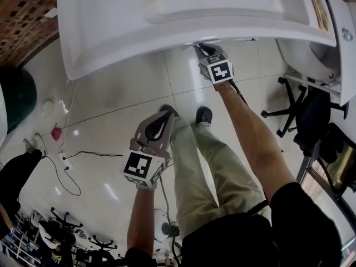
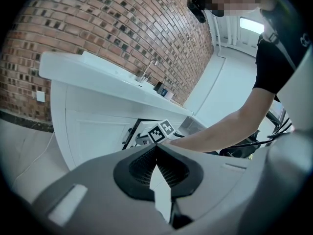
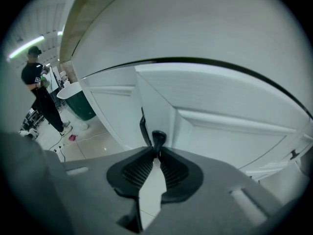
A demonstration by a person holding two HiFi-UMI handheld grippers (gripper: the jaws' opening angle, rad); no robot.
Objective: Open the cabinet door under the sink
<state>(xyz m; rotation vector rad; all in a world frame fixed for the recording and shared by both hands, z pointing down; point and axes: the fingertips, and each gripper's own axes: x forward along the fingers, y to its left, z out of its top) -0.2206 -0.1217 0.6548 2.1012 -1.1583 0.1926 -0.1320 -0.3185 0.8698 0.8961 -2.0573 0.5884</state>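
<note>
The white sink counter (image 1: pixel 111 26) fills the top of the head view. Under its front edge my right gripper (image 1: pixel 203 50) reaches in, its marker cube (image 1: pixel 220 70) facing up. In the right gripper view the jaws (image 3: pixel 156 150) are shut on a small black knob (image 3: pixel 158 137) at the edge of the white panelled cabinet door (image 3: pixel 230 136). From the left gripper view, a dark gap (image 2: pixel 131 131) shows beside the cabinet front (image 2: pixel 93 131), near the right gripper's cube (image 2: pixel 161 130). My left gripper (image 1: pixel 166 112) hangs over the floor, shut (image 2: pixel 156 147) with nothing in it.
A black office chair (image 1: pixel 311 110) stands at the right. Cables and a power strip (image 1: pixel 65 160) lie on the tiled floor at the left, near a dark green tub (image 1: pixel 16 93). My own legs and shoes (image 1: pixel 204 115) are below the counter. A brick wall (image 2: pixel 98 28) backs the sink.
</note>
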